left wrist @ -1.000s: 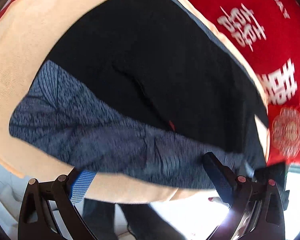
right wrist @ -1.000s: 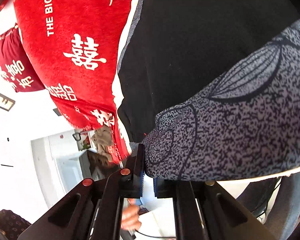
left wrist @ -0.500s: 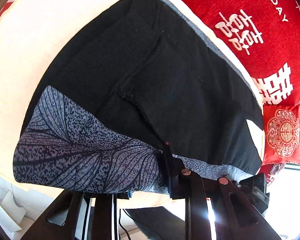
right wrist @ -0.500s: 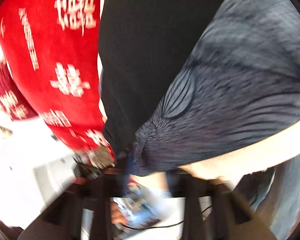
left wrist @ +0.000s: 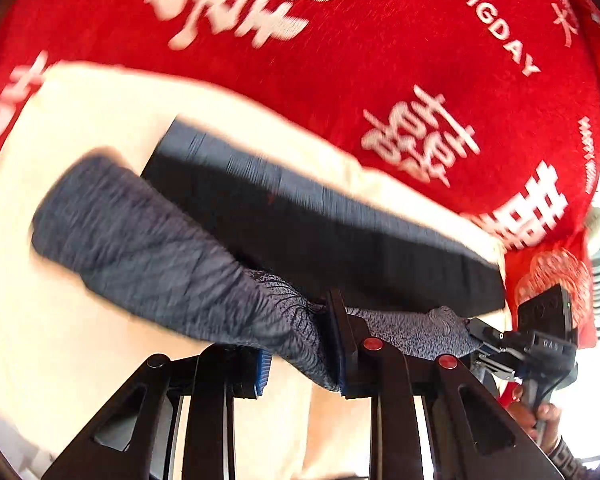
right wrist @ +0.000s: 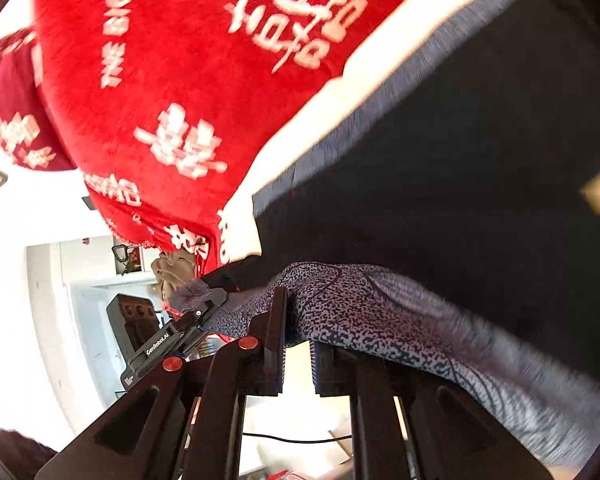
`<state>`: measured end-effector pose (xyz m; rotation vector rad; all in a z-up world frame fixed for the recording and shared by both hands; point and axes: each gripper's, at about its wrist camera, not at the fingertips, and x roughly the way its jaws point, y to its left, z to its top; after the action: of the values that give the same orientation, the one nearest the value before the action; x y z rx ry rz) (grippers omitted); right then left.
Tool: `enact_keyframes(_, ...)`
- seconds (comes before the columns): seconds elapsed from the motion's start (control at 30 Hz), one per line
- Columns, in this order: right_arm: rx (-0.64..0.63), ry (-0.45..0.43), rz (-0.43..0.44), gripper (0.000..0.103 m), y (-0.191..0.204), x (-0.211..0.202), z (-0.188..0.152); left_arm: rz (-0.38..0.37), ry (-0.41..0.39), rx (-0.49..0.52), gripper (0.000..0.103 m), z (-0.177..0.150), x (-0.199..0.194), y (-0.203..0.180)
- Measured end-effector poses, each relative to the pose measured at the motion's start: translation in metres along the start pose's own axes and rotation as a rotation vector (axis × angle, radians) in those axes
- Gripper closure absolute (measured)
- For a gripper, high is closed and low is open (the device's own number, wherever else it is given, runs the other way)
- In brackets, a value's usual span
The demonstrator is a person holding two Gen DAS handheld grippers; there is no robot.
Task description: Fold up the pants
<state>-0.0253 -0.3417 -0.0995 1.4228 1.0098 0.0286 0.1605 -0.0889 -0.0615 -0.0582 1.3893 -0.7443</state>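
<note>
The pants (left wrist: 340,240) are black with a grey leaf-patterned hem band (left wrist: 160,256) and lie on a cream sheet (left wrist: 100,120). My left gripper (left wrist: 300,356) is shut on the patterned hem and holds it lifted off the sheet. My right gripper (right wrist: 298,356) is shut on the same hem band (right wrist: 380,320) further along; the black body of the pants (right wrist: 480,184) stretches away above it. The right gripper also shows at the right edge of the left wrist view (left wrist: 500,344), and the left gripper shows in the right wrist view (right wrist: 196,312), both clamping the hem.
A red blanket (left wrist: 380,60) with white characters covers the bed beyond the cream sheet; it also shows in the right wrist view (right wrist: 160,100). A white room with a doorway (right wrist: 80,280) lies past the bed's edge.
Both grippers have lifted the patterned hem off the sheet and carried it toward the far side of the pants. The view has swung up toward the red blanket.
</note>
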Motion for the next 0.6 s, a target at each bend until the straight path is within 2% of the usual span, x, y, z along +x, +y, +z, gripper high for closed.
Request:
enact_keyframes(0.03,0.012,0.02,-0.008,0.09,-0.004,0.01,0.027,0.018,-0.009,0.007,0.076,0.015,0.012,-0.004)
enact_keyframes(0.13,0.03,0.077,-0.046,0.09,-0.028,0.037,0.079,0.1,-0.023,0.026,0.076,0.05,0.059,-0.006)
enact_keyframes(0.23,0.02,0.115,-0.113,0.09,-0.047,0.071,0.116,0.18,0.017,0.004,0.076,0.075,0.11,0.004)
enact_keyframes(0.3,0.027,0.119,-0.134,0.091,-0.056,0.085,0.131,0.178,0.018,-0.027,0.076,0.079,0.12,0.01)
enact_keyframes(0.37,0.046,0.118,-0.111,0.088,-0.057,0.088,0.14,0.177,0.024,-0.043,0.076,0.08,0.112,0.007)
enact_keyframes(0.43,0.007,0.138,-0.09,0.064,-0.044,0.084,0.134,0.174,0.02,-0.039,0.076,0.075,0.093,0.001)
enact_keyframes(0.47,-0.021,0.139,-0.083,0.034,-0.036,0.081,0.13,0.183,0.009,-0.035,0.075,0.071,0.079,-0.003)
enact_keyframes(0.5,-0.064,0.137,-0.079,0.013,-0.024,0.076,0.123,0.21,-0.003,-0.025,0.057,0.066,0.068,-0.006)
enact_keyframes(0.53,-0.113,0.125,-0.095,0.012,-0.008,0.069,0.115,0.253,-0.022,-0.01,0.033,0.062,0.056,-0.01)
enact_keyframes(0.57,-0.151,0.114,-0.115,0.012,0.003,0.065,0.108,0.294,-0.05,0.011,0.027,0.057,0.045,-0.013)
enact_keyframes(0.6,-0.186,0.111,-0.127,0.013,0.014,0.064,0.1,0.322,-0.066,0.035,0.026,0.054,0.039,-0.015)
